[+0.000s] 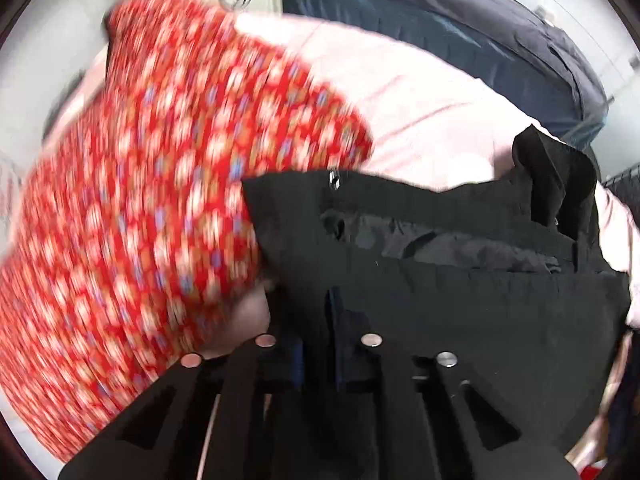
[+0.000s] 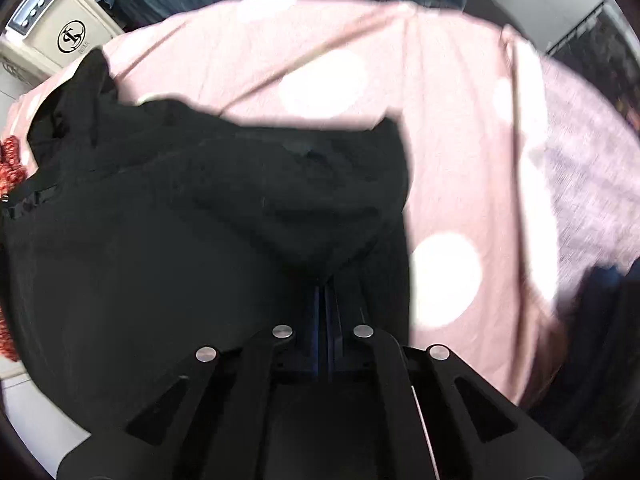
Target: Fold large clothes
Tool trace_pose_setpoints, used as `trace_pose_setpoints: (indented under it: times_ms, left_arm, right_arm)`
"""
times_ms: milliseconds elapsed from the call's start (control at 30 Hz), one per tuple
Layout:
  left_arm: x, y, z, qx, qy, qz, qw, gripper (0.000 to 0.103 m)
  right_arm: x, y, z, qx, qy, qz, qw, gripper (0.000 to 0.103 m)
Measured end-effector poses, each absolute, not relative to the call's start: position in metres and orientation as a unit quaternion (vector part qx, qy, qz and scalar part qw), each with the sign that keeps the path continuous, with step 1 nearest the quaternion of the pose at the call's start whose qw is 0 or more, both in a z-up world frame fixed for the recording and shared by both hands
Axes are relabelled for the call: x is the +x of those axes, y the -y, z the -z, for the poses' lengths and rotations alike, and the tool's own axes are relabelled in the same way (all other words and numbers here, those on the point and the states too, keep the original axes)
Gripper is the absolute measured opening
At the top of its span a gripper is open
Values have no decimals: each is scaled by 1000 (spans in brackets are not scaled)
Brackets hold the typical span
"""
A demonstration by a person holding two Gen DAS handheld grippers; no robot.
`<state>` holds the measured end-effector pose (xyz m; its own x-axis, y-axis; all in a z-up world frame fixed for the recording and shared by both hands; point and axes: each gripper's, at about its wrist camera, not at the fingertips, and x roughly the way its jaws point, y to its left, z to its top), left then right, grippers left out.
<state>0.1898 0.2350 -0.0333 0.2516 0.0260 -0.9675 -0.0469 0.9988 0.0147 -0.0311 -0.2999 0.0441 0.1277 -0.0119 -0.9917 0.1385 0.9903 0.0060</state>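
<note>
A black garment [image 1: 460, 280] with a metal button at its waistband lies on a pink sheet [image 1: 420, 112]. My left gripper [image 1: 333, 300] points down at its near edge, its blue fingers together with black cloth around the tips. In the right wrist view the same black garment [image 2: 180, 200] bunches into a V that runs into my right gripper [image 2: 326, 284], which is shut on that fold. A blurred red flowered garment [image 1: 140, 200] fills the left of the left wrist view, and its edge shows at the far left as the red garment [image 2: 10, 160].
The pink sheet [image 2: 460, 120] has large white dots. A dark blue duvet [image 1: 440, 12] lies at the back. A beige case with a round logo [image 2: 68, 28] stands at the back left. Lilac fabric [image 2: 592, 160] and a dark blue cloth [image 2: 608, 300] lie to the right.
</note>
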Motion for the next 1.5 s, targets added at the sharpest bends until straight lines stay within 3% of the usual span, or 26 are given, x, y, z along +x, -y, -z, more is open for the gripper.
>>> trace_pose_setpoints:
  times_ms: [200, 300, 333, 367, 400, 433, 467, 500, 533, 567, 833, 1067, 1500]
  left_arm:
    - [225, -249, 37, -61, -606, -53, 791, 8]
    - [233, -253, 59, -83, -633, -55, 768, 16]
    - [233, -252, 62, -79, -638, -48, 765, 27]
    - [232, -250, 64, -82, -644, -34, 760, 58]
    - [234, -243, 67, -87, -647, -20, 757, 73]
    - [232, -240, 65, -95, -643, -3, 760, 86]
    - [228, -237, 60, -91, -635, 2, 767, 87]
    - [223, -237, 57, -83, -631, 1, 771, 87]
    - [219, -238, 52, -78, -627, 3, 775, 90]
    - [213, -240, 45, -82, -623, 7, 778, 96]
    - [146, -281, 14, -212, -586, -6, 782, 96]
    - [47, -303, 43, -265, -609, -27, 747, 96]
    - [101, -256, 96, -238, -650, 38, 721, 96]
  right_arm:
    - [6, 346, -47, 72, -629, 148, 760, 0]
    - [15, 355, -25, 116, -664, 134, 727, 0]
    - [13, 352, -22, 134, -669, 131, 719, 1]
    - [9, 351, -20, 149, -670, 124, 717, 3]
    - [3, 350, -20, 155, -667, 118, 719, 7]
    - [-2, 350, -20, 153, -665, 118, 721, 23]
    - [-8, 351, -20, 148, -664, 122, 722, 55]
    - [-17, 354, -22, 144, -659, 130, 727, 69]
    - [-24, 358, -25, 148, -649, 135, 734, 78]
    - [-34, 363, -28, 158, -639, 136, 741, 78]
    - [-114, 377, -30, 199, -649, 100, 728, 78]
    - [-160, 364, -1, 236, -661, 45, 711, 78]
    - [-117, 359, 30, 262, -660, -59, 701, 78]
